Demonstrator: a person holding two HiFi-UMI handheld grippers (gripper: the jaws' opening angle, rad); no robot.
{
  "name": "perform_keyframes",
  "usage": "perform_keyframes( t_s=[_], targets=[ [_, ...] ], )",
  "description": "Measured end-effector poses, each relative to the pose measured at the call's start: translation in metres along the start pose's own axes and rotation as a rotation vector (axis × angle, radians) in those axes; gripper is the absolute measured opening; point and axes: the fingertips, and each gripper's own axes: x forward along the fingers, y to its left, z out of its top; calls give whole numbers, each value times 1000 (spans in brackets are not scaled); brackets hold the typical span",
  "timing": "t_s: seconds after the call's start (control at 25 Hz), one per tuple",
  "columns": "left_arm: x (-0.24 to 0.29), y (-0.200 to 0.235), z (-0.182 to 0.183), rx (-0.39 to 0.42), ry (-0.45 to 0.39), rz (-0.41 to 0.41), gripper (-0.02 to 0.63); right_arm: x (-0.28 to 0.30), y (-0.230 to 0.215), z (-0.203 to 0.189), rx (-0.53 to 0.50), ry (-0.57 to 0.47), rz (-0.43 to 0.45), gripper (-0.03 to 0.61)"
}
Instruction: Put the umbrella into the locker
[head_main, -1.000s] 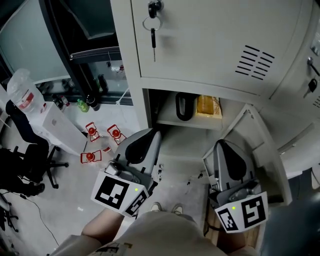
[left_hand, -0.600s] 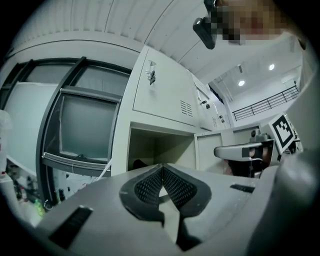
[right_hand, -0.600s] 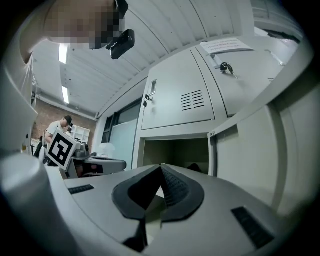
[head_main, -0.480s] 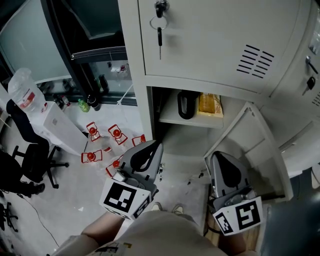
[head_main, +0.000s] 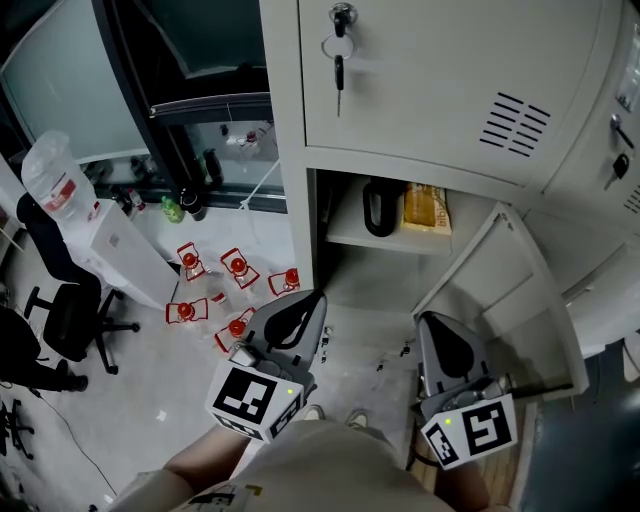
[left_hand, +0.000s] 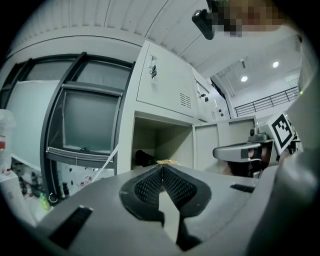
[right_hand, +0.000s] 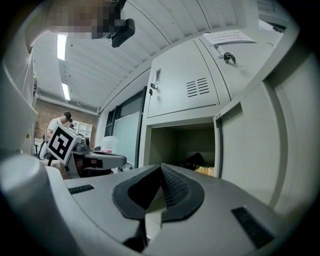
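Observation:
A black folded umbrella (head_main: 377, 208) lies on the shelf of the open locker compartment (head_main: 340, 235), beside a yellow packet (head_main: 424, 208). In the left gripper view the umbrella (left_hand: 144, 158) shows as a dark shape just past the jaw tips, and in the right gripper view it (right_hand: 196, 160) sits deep in the compartment. My left gripper (head_main: 306, 300) is shut and holds nothing, low in front of the locker. To its right, my right gripper (head_main: 441, 324) is also shut and empty, near the open door (head_main: 505, 290). Both point level at the opening.
A closed locker door with a key on a ring (head_main: 339, 48) is above the open compartment. Red-topped bottles (head_main: 232, 268) stand on the floor to the left, near a white box (head_main: 120, 252), a water jug (head_main: 55, 180) and a black office chair (head_main: 70, 315).
Both grippers have sunk and drawn back from the locker opening, still shut. The umbrella has stayed on the shelf.

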Motion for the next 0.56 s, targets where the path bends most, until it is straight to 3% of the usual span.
perform_keyframes(
  t_s=[0.56],
  targets=[
    [-4, 3, -10, 8, 18, 25, 9, 4, 13, 9, 10, -27, 36, 8]
  ],
)
